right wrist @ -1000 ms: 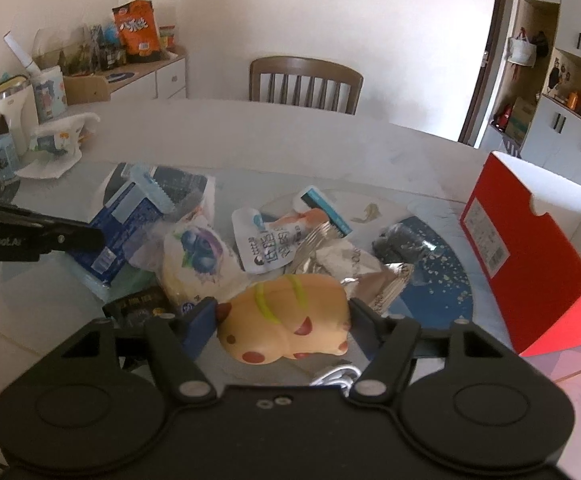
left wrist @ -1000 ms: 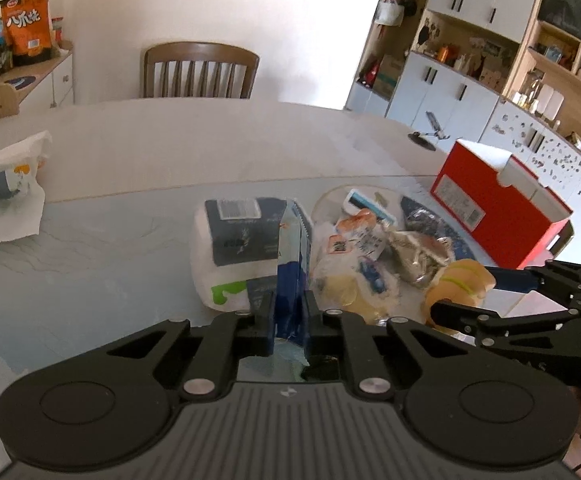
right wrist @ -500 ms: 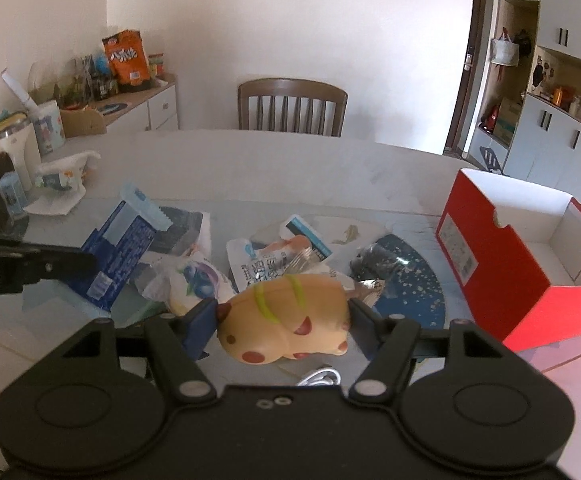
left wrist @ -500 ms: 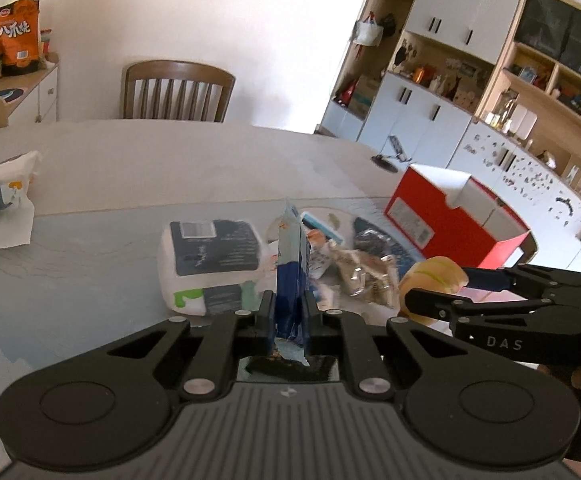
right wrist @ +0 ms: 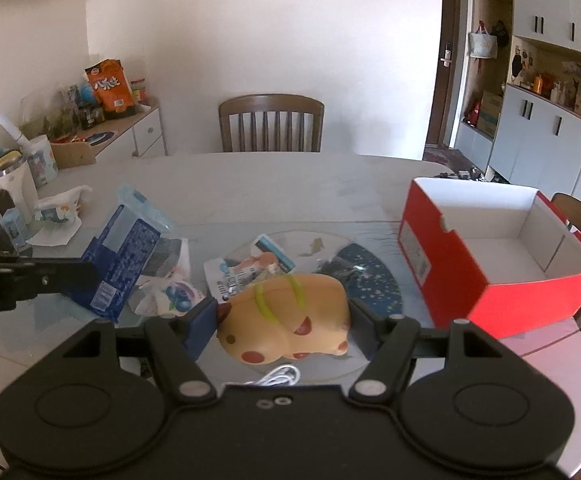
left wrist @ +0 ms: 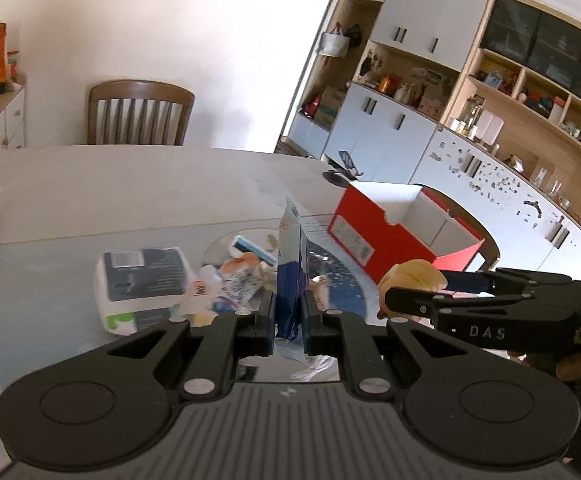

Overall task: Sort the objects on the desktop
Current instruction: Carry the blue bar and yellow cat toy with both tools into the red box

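My left gripper (left wrist: 288,316) is shut on a blue snack packet (left wrist: 290,272) and holds it upright above the table; the packet also shows in the right wrist view (right wrist: 120,260). My right gripper (right wrist: 282,320) is shut on a yellow toy with red spots (right wrist: 286,314), lifted above the table; the toy also shows in the left wrist view (left wrist: 410,276). An open red box (right wrist: 490,256) with a white inside stands on the right; it looks empty.
A pile of packets (right wrist: 246,272) and a tissue pack (left wrist: 142,280) lie on the glass table top (right wrist: 290,196). A white cable (right wrist: 278,376) lies under the toy. A chair (right wrist: 270,124) stands at the far side. A bag (right wrist: 58,212) lies left.
Both grippers have risen with their loads. The blue packet has left the pile and turned upright. The views have swung toward the red box.
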Tool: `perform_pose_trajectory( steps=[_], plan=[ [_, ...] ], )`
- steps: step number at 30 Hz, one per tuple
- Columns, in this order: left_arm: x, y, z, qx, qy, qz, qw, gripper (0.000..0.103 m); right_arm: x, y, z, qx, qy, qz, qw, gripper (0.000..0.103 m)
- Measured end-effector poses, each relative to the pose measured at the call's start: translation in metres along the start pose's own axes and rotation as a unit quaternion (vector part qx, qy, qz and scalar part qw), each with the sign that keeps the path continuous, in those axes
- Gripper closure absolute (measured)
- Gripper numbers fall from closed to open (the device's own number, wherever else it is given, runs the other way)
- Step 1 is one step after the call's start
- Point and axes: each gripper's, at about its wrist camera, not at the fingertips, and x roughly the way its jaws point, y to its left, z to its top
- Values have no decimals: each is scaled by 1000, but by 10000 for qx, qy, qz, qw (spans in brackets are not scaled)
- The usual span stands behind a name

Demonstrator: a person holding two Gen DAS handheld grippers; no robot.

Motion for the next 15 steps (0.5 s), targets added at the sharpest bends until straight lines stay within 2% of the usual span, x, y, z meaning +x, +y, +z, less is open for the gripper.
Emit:
perform_pose_trajectory(
  steps=[15],
  plan=[
    [45,-60,28,218,13,-9,9998,92,-6,-81,26,201,-66,74,9997,34]
  ],
)
